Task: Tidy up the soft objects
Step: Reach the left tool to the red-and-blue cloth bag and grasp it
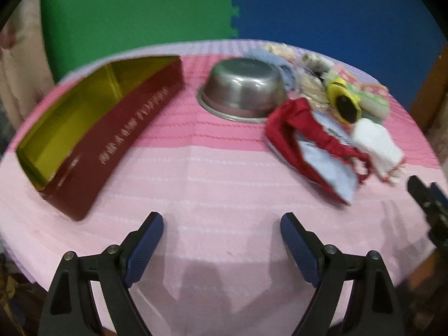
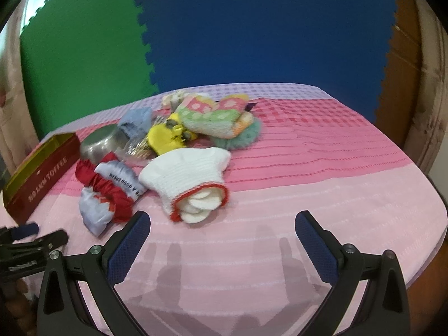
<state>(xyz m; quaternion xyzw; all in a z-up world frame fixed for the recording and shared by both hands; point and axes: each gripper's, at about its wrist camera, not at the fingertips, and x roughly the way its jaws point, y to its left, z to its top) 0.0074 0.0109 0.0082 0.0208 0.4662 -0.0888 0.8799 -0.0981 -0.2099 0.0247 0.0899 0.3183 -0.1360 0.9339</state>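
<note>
A heap of soft things lies on the pink cloth: a white knit glove with a red cuff (image 2: 186, 175) (image 1: 375, 142), a red and pale blue fabric pouch (image 2: 107, 193) (image 1: 313, 145), a yellow item (image 2: 165, 137) (image 1: 343, 98), patterned cloths (image 2: 215, 112) and a green fluffy piece (image 2: 240, 137). My left gripper (image 1: 222, 224) hangs open over bare cloth, below and left of the heap. The right gripper (image 2: 222, 222) is open too, its fingers just short of the white glove. Neither holds anything.
An open red box with a gold inside (image 1: 92, 131) (image 2: 39, 168) lies at the left. An upturned steel bowl (image 1: 243, 89) (image 2: 100, 142) sits between box and heap. The table (image 2: 364, 196) edge curves round on the right. Green and blue foam mats stand behind.
</note>
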